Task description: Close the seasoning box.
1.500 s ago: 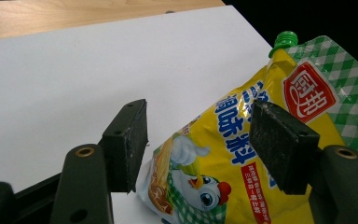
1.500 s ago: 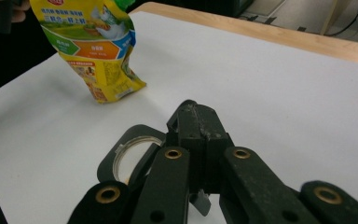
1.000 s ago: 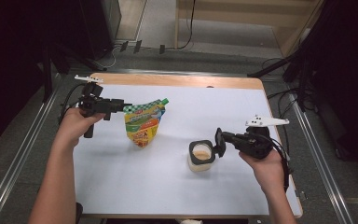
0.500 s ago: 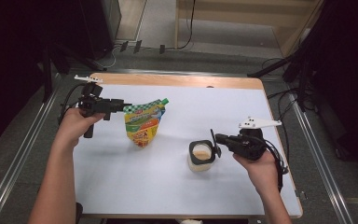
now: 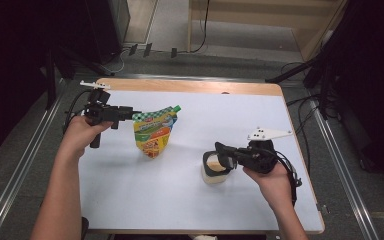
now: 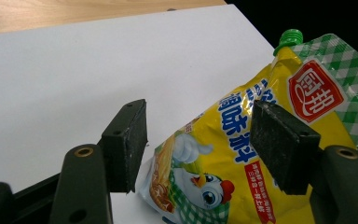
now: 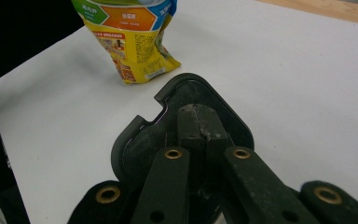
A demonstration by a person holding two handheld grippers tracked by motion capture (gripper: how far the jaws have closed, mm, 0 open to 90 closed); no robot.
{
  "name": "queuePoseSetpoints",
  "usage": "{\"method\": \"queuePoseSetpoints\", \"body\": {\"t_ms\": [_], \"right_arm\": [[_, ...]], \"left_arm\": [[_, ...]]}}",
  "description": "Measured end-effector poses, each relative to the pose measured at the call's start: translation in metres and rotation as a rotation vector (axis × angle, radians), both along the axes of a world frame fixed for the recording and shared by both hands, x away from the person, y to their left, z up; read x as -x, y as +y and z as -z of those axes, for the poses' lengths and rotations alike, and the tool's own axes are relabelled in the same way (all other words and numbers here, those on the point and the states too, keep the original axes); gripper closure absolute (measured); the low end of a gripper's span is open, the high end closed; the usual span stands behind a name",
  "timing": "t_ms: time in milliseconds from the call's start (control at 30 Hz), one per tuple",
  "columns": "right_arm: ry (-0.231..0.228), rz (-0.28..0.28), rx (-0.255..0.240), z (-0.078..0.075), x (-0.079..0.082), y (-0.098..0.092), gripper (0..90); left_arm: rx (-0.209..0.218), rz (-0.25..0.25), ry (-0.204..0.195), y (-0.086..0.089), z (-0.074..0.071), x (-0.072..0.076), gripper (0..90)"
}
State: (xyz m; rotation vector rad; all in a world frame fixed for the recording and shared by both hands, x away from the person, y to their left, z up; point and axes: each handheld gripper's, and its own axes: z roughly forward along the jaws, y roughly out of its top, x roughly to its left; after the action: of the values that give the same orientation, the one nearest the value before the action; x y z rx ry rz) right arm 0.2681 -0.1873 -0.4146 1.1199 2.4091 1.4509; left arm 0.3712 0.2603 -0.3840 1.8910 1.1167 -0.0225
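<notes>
The yellow seasoning pouch (image 5: 154,132) lies on the white table (image 5: 130,200), green cap (image 6: 291,36) pointing away from the person. The left gripper (image 5: 128,114) sits at the pouch's left top corner, jaws parted on either side of it, not pinching. Right of the pouch, well apart, stands a small cup (image 5: 214,170). The right gripper (image 5: 223,152) holds a black lid (image 7: 168,126) over the cup, jaws pressed together on it.
</notes>
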Motion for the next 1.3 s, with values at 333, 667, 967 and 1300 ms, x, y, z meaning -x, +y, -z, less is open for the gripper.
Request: {"method": "queuePoseSetpoints", "body": {"t_ms": [333, 667, 967, 1300], "right_arm": [[-0.001, -0.039, 0.014, 0.008, 0.001, 0.015, 90.0], [0.016, -0.078, 0.048, 0.020, 0.002, 0.029, 90.0], [0.008, -0.085, 0.059, 0.022, 0.004, 0.033, 84.6], [-0.027, -0.056, 0.019, 0.021, -0.001, 0.020, 62.9]], "left_arm": [[0.006, -0.005, 0.001, 0.002, 0.000, 0.000, 38.1], [0.006, -0.003, -0.005, 0.000, 0.001, -0.001, 38.1], [0.002, -0.003, -0.006, 0.001, 0.001, -0.001, 38.2], [-0.005, 0.006, 0.005, -0.002, 0.004, -0.002, 38.2]]}}
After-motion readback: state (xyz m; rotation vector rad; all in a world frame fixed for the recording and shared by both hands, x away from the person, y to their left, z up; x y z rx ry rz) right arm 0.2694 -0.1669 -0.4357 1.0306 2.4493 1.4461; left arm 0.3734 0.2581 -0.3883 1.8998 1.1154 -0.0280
